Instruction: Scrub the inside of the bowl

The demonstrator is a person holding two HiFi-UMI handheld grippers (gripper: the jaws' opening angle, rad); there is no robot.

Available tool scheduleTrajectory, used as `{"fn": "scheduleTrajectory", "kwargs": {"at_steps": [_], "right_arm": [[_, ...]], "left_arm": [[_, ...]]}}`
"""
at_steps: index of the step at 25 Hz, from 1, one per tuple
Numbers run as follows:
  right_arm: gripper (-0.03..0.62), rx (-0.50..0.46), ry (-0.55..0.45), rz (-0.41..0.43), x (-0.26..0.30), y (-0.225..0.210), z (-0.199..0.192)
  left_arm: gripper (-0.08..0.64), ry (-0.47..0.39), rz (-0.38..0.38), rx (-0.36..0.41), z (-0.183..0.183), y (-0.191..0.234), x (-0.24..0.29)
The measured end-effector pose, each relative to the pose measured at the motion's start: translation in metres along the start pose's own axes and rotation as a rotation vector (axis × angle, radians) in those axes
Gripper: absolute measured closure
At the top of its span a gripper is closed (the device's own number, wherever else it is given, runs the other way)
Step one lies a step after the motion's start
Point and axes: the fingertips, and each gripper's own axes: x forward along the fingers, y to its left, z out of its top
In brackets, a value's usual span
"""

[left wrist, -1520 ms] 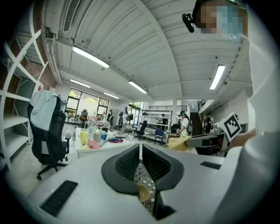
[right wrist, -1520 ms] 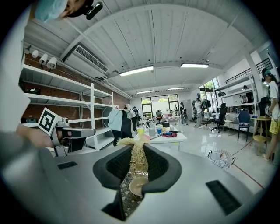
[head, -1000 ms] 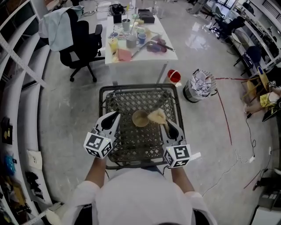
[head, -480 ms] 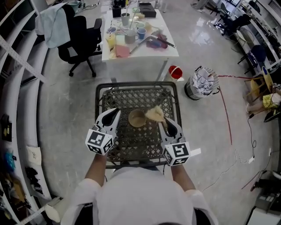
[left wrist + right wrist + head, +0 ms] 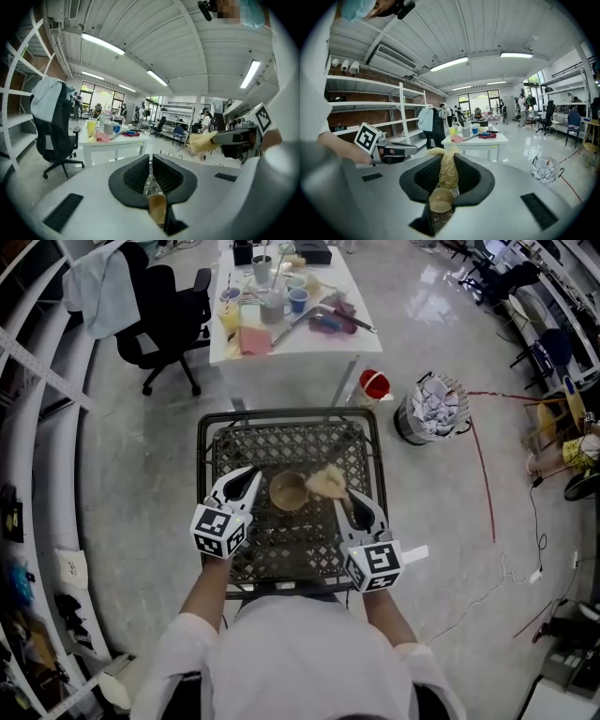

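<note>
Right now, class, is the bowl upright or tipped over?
Upright: the bowl rests on the mesh table, its round opening facing up toward the head view.

Both bare forearms (image 5: 208, 579) reach forward, well apart. The left gripper (image 5: 249, 476) points ahead and slightly inward, its jaws pressed together with nothing between them. To its right, the right gripper (image 5: 345, 498) has its jaws clamped on a straw scrubber (image 5: 326, 482).

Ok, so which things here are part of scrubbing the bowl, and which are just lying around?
For the job: bowl, straw-coloured scrubber held in the right gripper, mesh table beneath.
Just lying about: cluttered white table, office chair, red bucket, wire bin.
</note>
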Motion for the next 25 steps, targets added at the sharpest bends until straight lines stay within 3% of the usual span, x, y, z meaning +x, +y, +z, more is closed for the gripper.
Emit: {"fn": "scheduleTrajectory", "kwargs": {"at_steps": [10,19,25], "right_arm": [[0.505,0.001,0.019,0.039,0.017,0.005,-0.003],[0.505,0.016,0.037,0.029,0.020,-0.004,-0.010],[0.505,0.025,0.048,0.027,0.024,-0.006,-0.016]], "left_arm": [[0.515,0.150,-0.027,-0.036,-0.053,0.003,0.038],[0.514,0.329,0.027,-0.176,-0.123,0.017,0.054],[0.514,0.443,0.018,-0.271,-0.164,0.019,0.061]]}}
